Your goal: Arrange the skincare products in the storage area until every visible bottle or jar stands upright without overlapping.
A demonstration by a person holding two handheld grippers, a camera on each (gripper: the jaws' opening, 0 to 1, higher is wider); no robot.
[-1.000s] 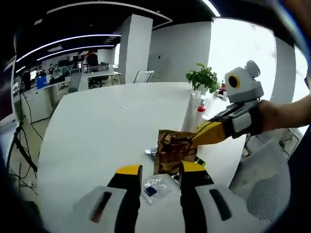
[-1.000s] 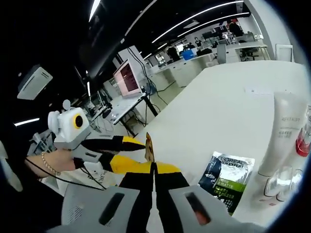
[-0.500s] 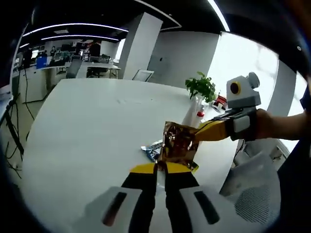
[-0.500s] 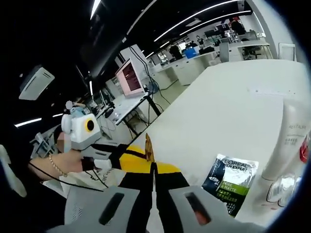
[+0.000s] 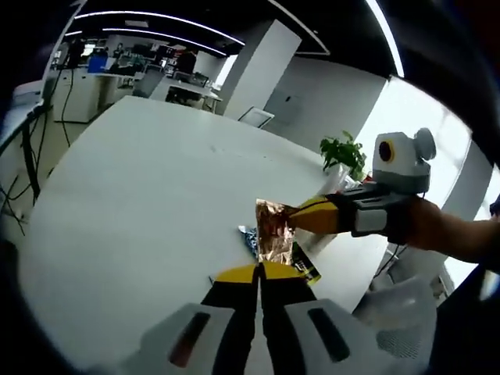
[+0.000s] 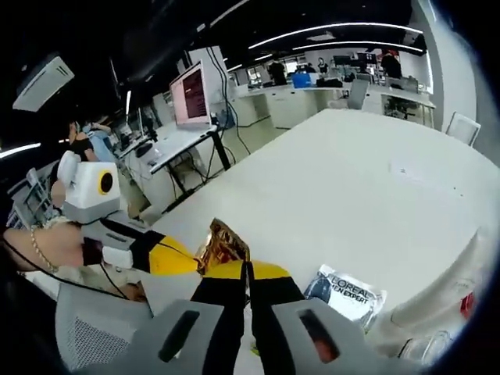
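Left gripper view showed the left tongs (image 5: 259, 273) with jaws pressed together on the near edge of a crinkled copper foil sachet (image 5: 273, 232), while the right tongs (image 5: 301, 217) came in from the right and appeared to grip the sachet's far right edge. Right gripper view confirmed the arrangement: the right tongs (image 6: 247, 269) stood with jaws fully together on the foil sachet (image 6: 221, 245), and the left tongs (image 6: 181, 260) met the same sachet from the left. The sachet was held above the white surface (image 5: 141, 195), clear of it. Beneath it lay a dark L'Oreal sachet (image 6: 344, 289) flat on the surface, and a white tube (image 6: 437, 289) stood at the right edge with a clear bottle (image 6: 433, 348) close beside it; whether these were touching could not be told. Principal risk: with both tongs clamped on one thin foil packet, any divergence of the hands would likely tear or crumple it. A secondary risk was uneven release, which would let the sachet drop onto the dark sachet and overlap it, contrary to the required state. Carrying it right could also knock over the tube. A flat sachet was judged unlikely to stand unaided.
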